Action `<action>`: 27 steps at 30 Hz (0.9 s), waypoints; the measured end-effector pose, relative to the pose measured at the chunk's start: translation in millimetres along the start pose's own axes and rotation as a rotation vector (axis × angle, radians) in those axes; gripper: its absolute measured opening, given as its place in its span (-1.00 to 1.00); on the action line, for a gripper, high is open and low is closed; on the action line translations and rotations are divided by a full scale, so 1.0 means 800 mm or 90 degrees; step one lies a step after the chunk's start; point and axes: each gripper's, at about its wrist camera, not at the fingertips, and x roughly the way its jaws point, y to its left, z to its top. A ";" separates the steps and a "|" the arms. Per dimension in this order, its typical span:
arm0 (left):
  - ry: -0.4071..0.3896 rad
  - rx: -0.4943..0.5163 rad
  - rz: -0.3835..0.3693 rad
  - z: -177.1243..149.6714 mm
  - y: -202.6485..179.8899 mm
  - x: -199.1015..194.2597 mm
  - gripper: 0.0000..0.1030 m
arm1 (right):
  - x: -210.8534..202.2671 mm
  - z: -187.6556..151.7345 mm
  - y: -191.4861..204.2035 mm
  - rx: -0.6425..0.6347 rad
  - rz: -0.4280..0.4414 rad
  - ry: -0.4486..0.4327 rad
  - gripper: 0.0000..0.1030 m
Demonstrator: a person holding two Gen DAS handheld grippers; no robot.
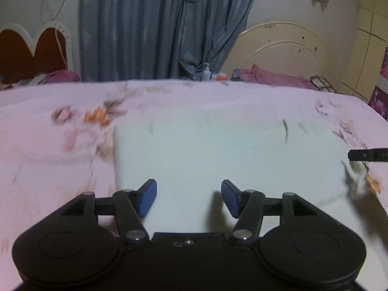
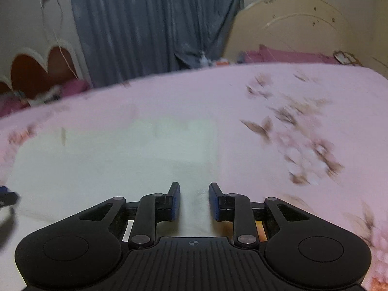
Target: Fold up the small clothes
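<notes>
Left hand-held gripper (image 1: 189,195) agape over white cloth (image 1: 218,150); right hand-held gripper (image 2: 194,200) narrower

Both my wrist cameras sit low over the bed, each looking forward along its own fingers toward the blue curtain (image 1: 155,26) at the far wall. Left view: left gripper (image 1: 188,197) fills the lower frame, pale garment (image 1: 218,150) close beneath and ahead, cream headboard (image 1: 286,46) far right. Right view: right gripper (image 2: 194,201) over the garment's right edge, pink floral sheet (image 2: 291,92) to its right. Shared: garment, sheet, curtain, both headboards. The right gripper's tip shows at the left view's right edge; both views are motion-blurred
</notes>
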 end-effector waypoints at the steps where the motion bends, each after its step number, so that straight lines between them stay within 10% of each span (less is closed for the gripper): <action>1: -0.001 0.003 -0.007 0.012 0.003 0.011 0.16 | 0.005 0.004 0.013 -0.002 0.008 -0.005 -0.47; 5: 0.018 0.011 -0.019 0.032 0.030 0.056 0.16 | 0.032 0.009 0.046 -0.025 0.033 0.022 -0.47; 13: -0.003 -0.010 -0.037 0.043 0.068 0.048 0.22 | 0.030 0.015 0.029 0.012 -0.094 0.024 -0.46; 16: -0.011 -0.004 -0.073 0.041 0.031 0.042 0.40 | 0.030 0.022 0.085 -0.008 -0.018 -0.006 -0.07; 22: 0.025 0.046 -0.045 0.012 -0.017 0.046 0.36 | 0.073 0.017 0.166 -0.092 0.082 0.046 -0.05; 27: 0.014 0.031 -0.007 -0.017 0.025 0.016 0.41 | 0.065 0.006 0.089 -0.076 -0.048 0.036 -0.06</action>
